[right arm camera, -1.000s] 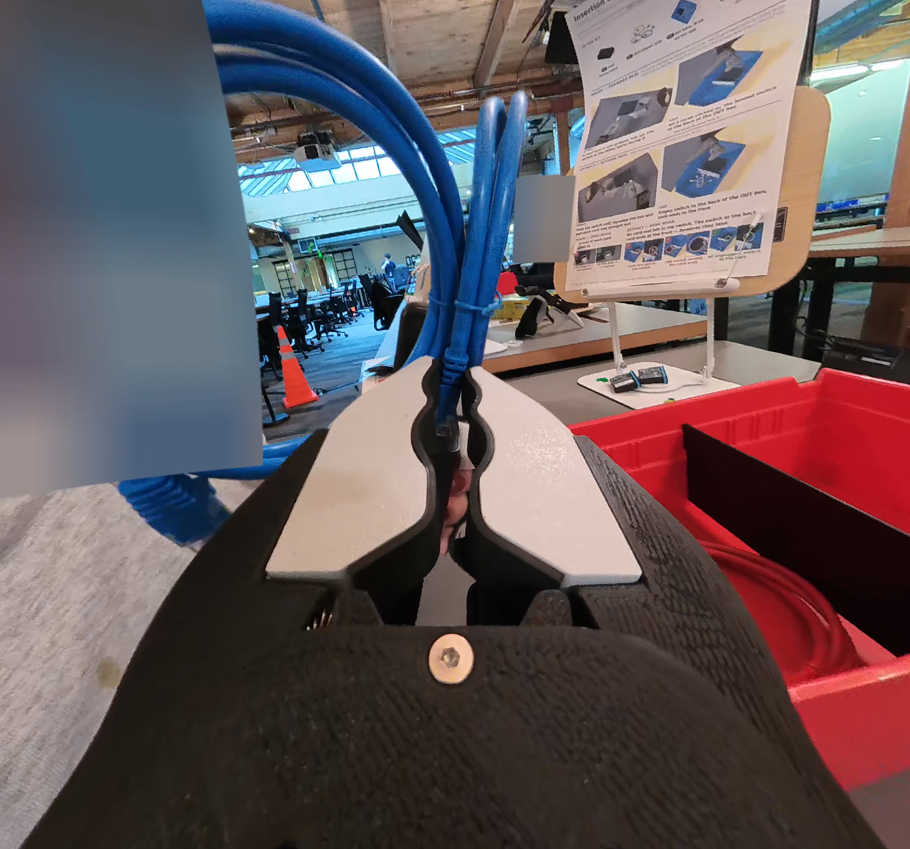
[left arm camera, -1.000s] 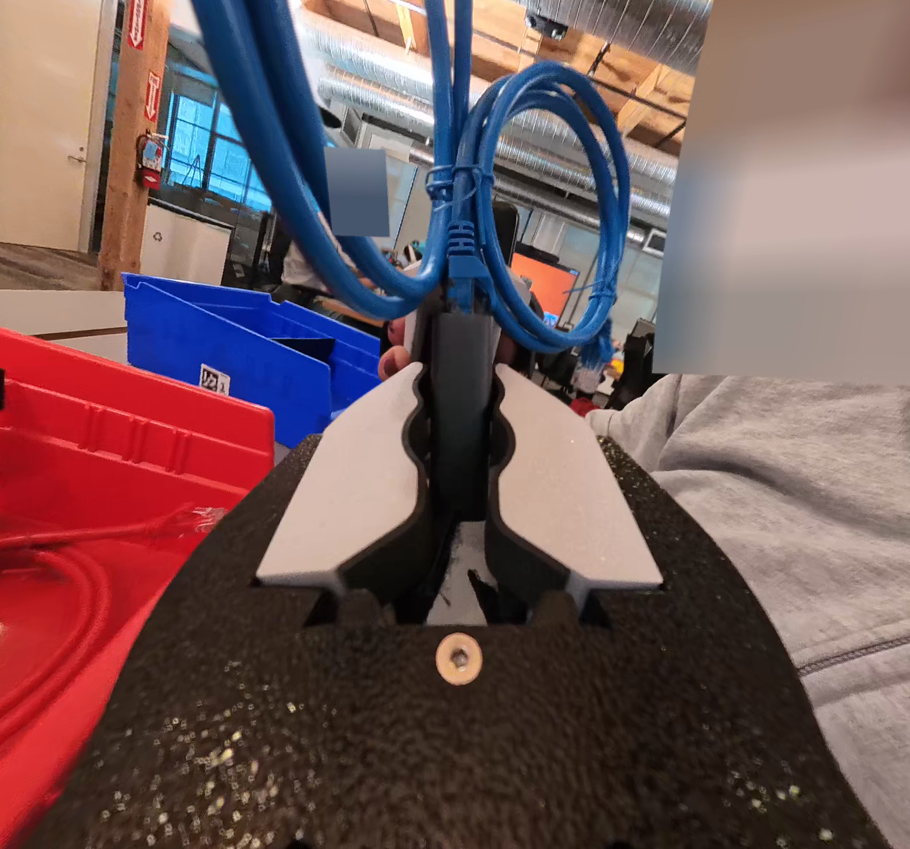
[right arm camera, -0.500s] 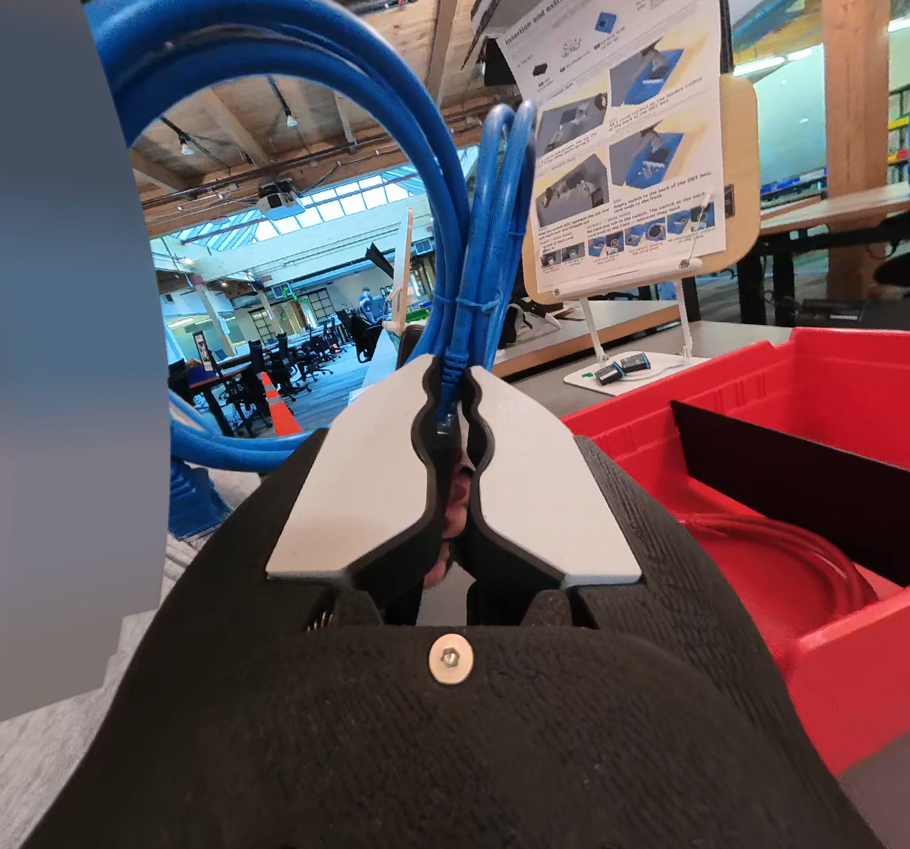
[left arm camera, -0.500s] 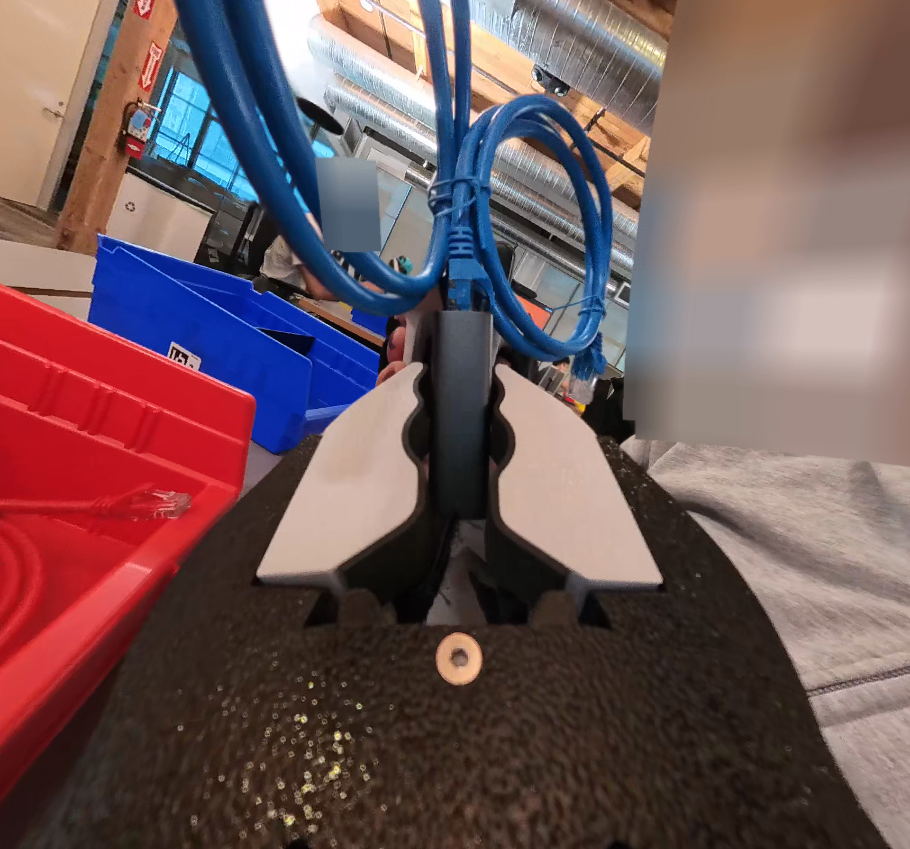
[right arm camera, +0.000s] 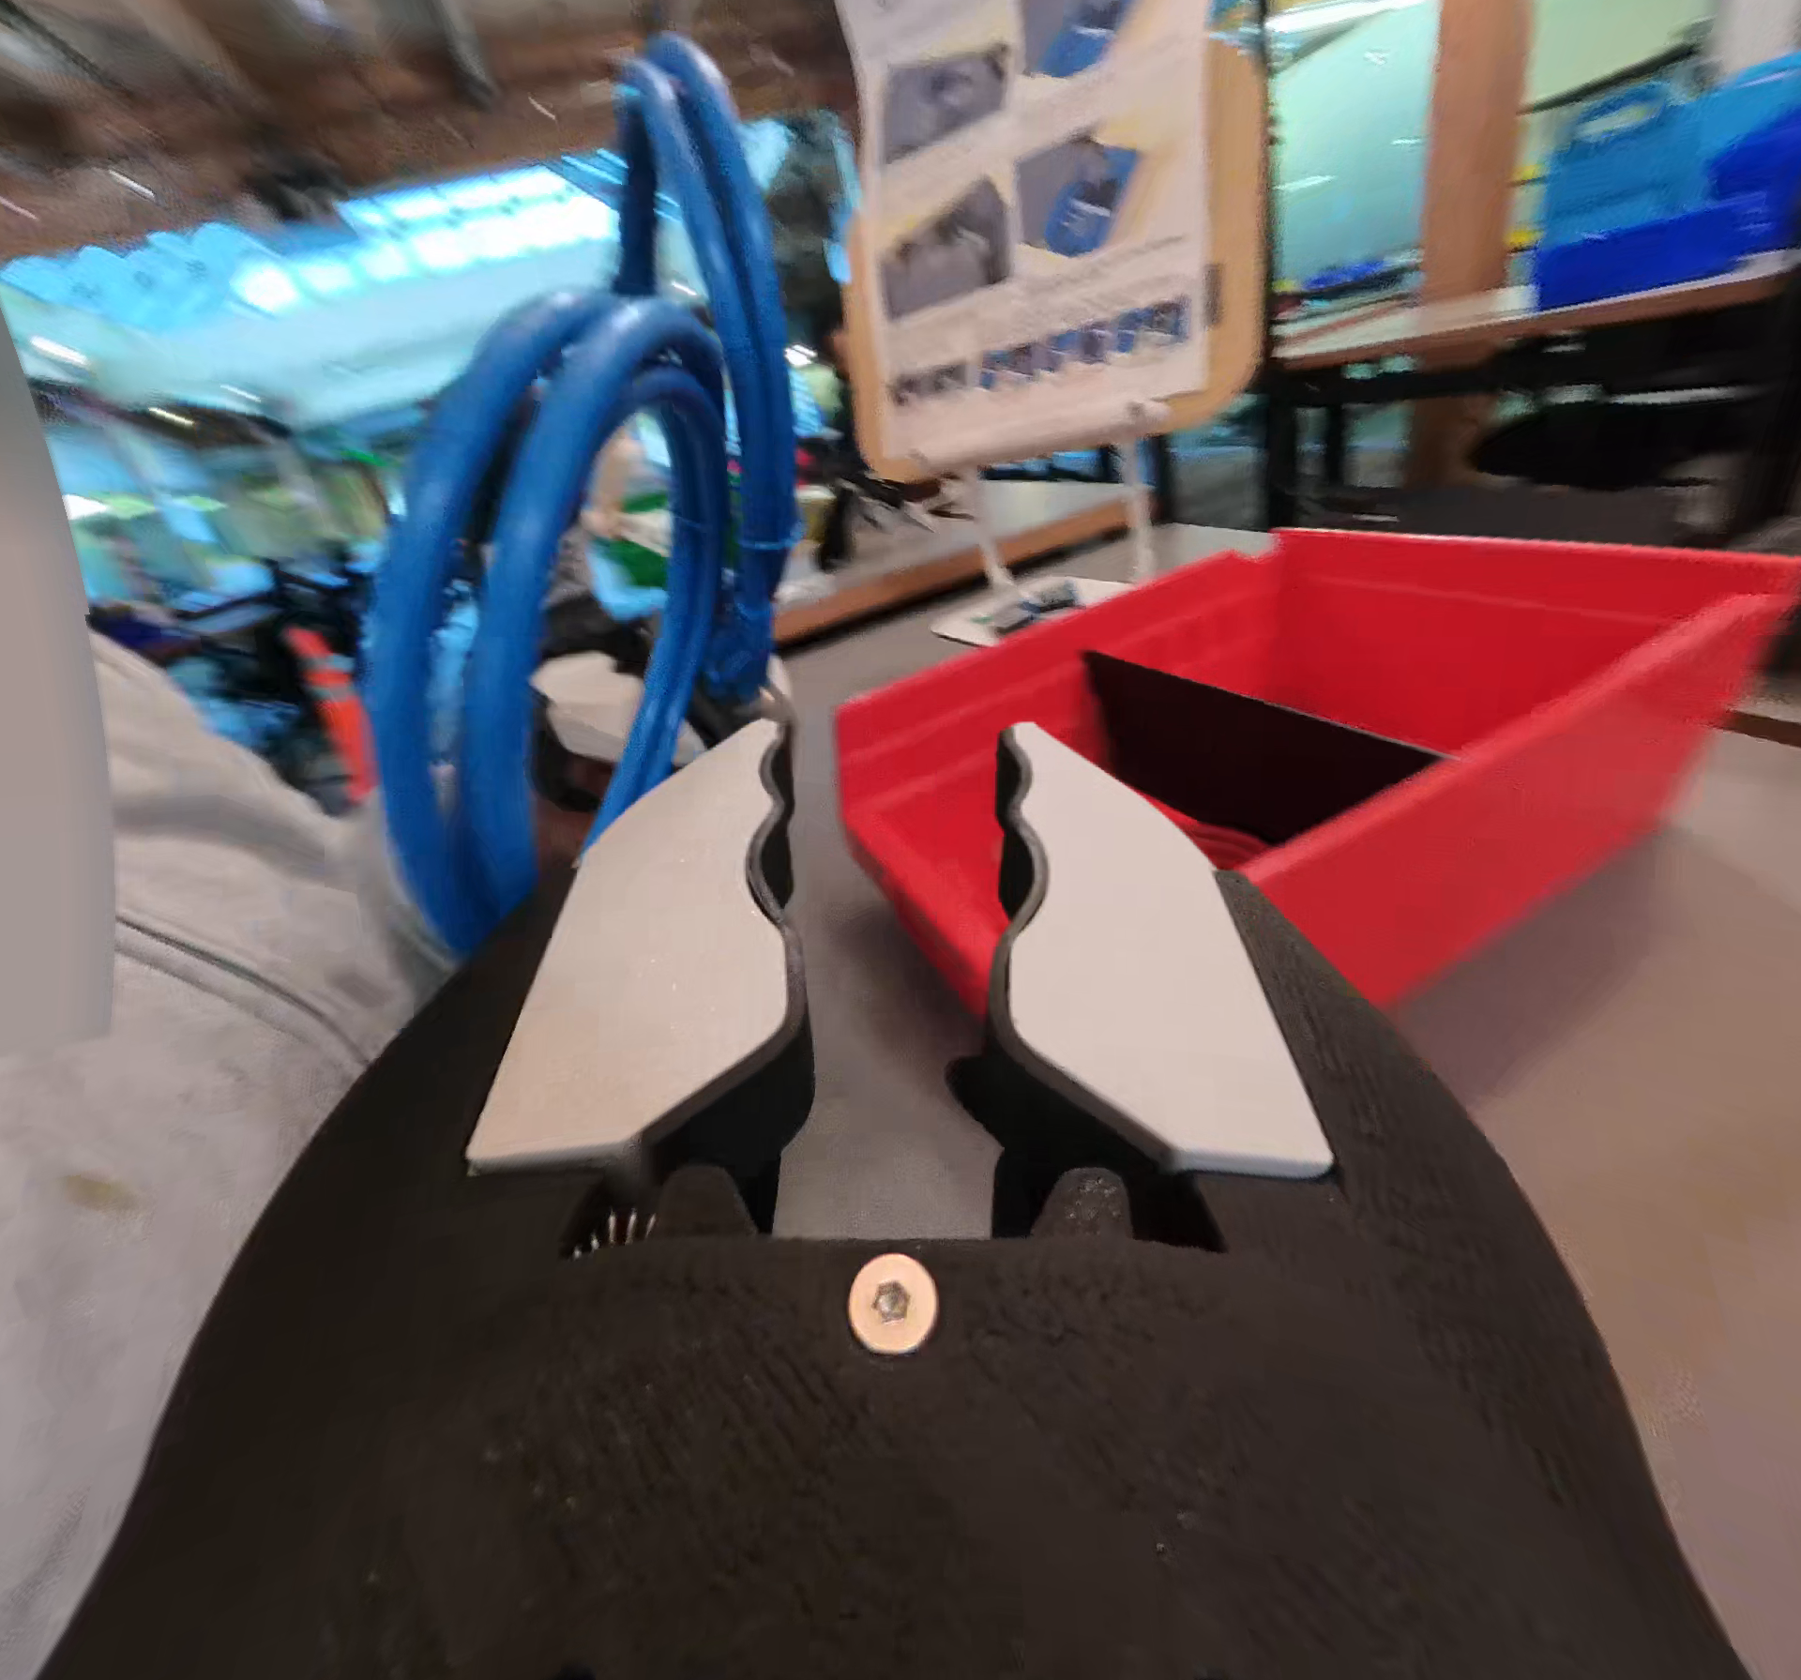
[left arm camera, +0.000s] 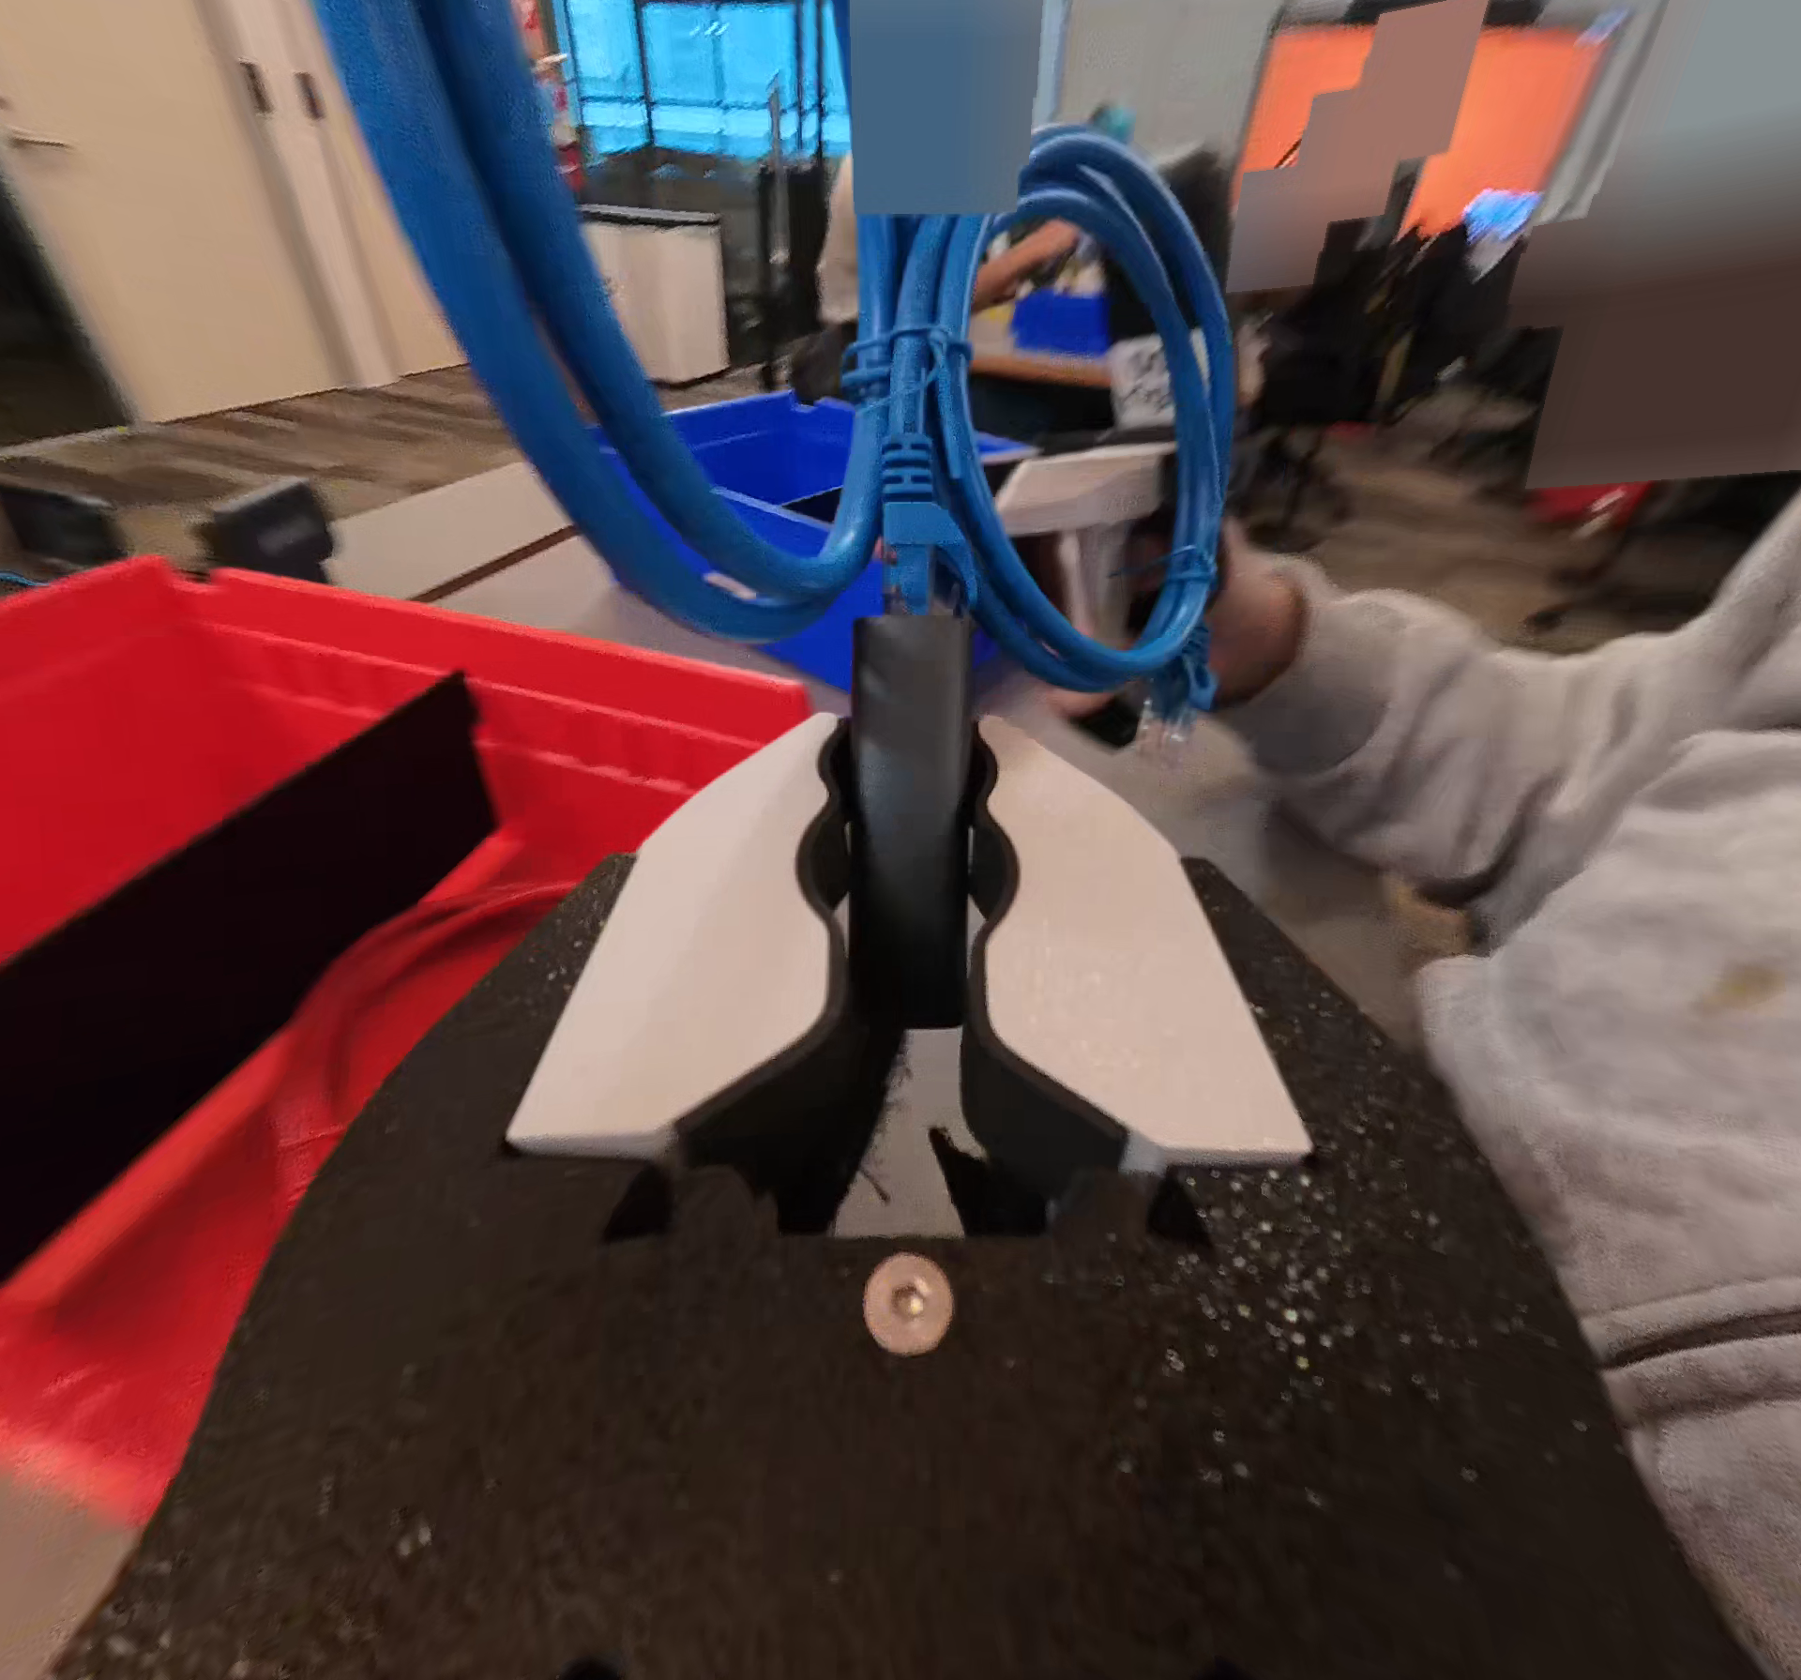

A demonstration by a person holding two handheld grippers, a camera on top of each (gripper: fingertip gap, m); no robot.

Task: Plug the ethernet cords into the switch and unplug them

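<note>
Left wrist view: a black holder (left arm camera: 911, 815) bearing the blue cable (left arm camera: 1092, 464) is clamped by the left gripper (left arm camera: 908, 746) beside the red bin (left arm camera: 322, 707); the right gripper (right arm camera: 892, 746) is held apart, empty

A red bin (right arm camera: 1364, 863) with a black divider (right arm camera: 1257, 756) across its inside is sitting on the grey counter (right arm camera: 1579, 1146), and red cable is showing in its near compartment. Behind it a printed sheet on a wooden board (right arm camera: 1048, 171) is standing upright on a small stand. Farther along the counter a blue bin (left arm camera: 770, 454) is sitting, with blurred desks and chairs filling the room beyond.
</note>
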